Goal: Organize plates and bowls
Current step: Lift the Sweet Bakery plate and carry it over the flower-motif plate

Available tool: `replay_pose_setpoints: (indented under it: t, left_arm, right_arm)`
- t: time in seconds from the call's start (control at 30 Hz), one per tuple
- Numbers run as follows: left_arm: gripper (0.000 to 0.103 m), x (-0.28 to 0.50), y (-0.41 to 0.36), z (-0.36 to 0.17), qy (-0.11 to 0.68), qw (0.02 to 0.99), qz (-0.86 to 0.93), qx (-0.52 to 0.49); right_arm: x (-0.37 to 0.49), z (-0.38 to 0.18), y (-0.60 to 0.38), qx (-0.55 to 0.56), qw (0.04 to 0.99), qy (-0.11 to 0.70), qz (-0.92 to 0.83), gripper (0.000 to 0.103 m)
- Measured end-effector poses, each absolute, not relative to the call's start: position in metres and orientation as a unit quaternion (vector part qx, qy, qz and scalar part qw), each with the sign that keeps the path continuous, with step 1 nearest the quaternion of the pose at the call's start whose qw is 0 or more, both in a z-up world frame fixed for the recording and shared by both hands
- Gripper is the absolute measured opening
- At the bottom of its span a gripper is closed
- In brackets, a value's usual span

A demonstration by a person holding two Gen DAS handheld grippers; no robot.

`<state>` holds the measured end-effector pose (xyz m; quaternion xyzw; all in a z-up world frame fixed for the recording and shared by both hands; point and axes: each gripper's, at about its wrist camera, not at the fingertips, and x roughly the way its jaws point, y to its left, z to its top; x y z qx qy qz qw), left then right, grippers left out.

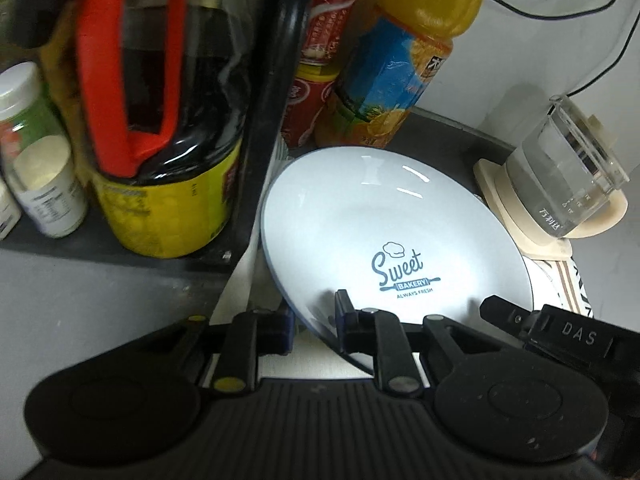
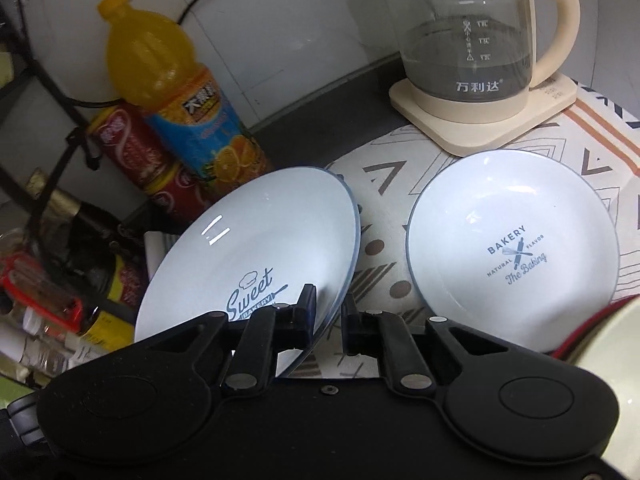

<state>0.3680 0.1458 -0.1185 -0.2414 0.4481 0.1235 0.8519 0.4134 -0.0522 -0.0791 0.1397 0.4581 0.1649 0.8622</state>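
Note:
A pale blue "Sweet Bakery" plate [image 1: 380,232] is held tilted above the counter. My left gripper [image 1: 316,320] is shut on its near rim. My right gripper [image 2: 328,316] is shut on the same plate [image 2: 260,240] at its opposite rim, and shows in the left wrist view [image 1: 560,328] at the plate's right edge. A second pale blue plate, marked "Bakery, The Baking" [image 2: 512,248], lies flat on the patterned mat [image 2: 384,216] to the right of the held plate.
A glass kettle on a cream base [image 2: 472,40] stands at the back right. An orange juice bottle [image 2: 176,92] and red cans [image 2: 136,148] stand behind the plate. A black rack [image 1: 264,120] with sauce bottles [image 1: 160,120] is on the left.

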Motion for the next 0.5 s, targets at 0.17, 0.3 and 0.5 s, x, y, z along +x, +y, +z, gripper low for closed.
replay_pose_setpoints:
  t: [0.17, 0.3, 0.5]
  left_arm:
    - [0.018, 0.348, 0.139, -0.110, 0.442, 0.853, 0.128, -0.247]
    - [0.018, 0.330, 0.129, -0.103, 0.440, 0.851, 0.134, -0.251]
    - [0.018, 0.298, 0.121, -0.095, 0.433, 0.853, 0.145, -0.252]
  right_arm:
    - [0.396, -0.070, -0.061, 0.136, 0.865, 0.450, 0.175, 0.012]
    - [0.383, -0.066, -0.066, 0.137, 0.865, 0.447, 0.182, 0.012]
    - [0.363, -0.062, -0.071, 0.127, 0.865, 0.444, 0.196, 0.012]
